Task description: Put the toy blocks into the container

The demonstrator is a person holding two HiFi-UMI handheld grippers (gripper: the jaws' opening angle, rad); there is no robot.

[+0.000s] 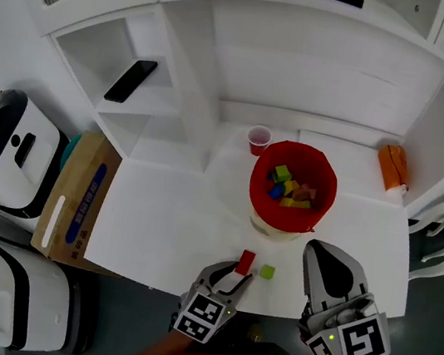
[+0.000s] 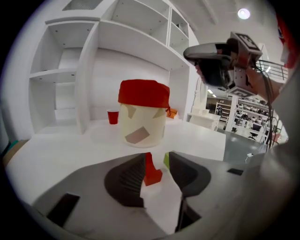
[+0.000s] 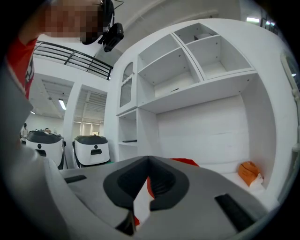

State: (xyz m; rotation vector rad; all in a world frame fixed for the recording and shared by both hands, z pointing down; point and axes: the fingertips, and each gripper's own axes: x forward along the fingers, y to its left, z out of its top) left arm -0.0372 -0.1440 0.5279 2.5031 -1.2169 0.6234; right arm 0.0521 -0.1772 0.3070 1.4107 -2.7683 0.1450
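Bright, even indoor light; soft shadows, fisheye-bent edges with dark vignetted corners, mild blur

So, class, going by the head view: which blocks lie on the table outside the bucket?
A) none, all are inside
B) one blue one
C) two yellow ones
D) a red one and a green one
D: a red block and a green block lie side by side on the table, on the near side of the bucket.
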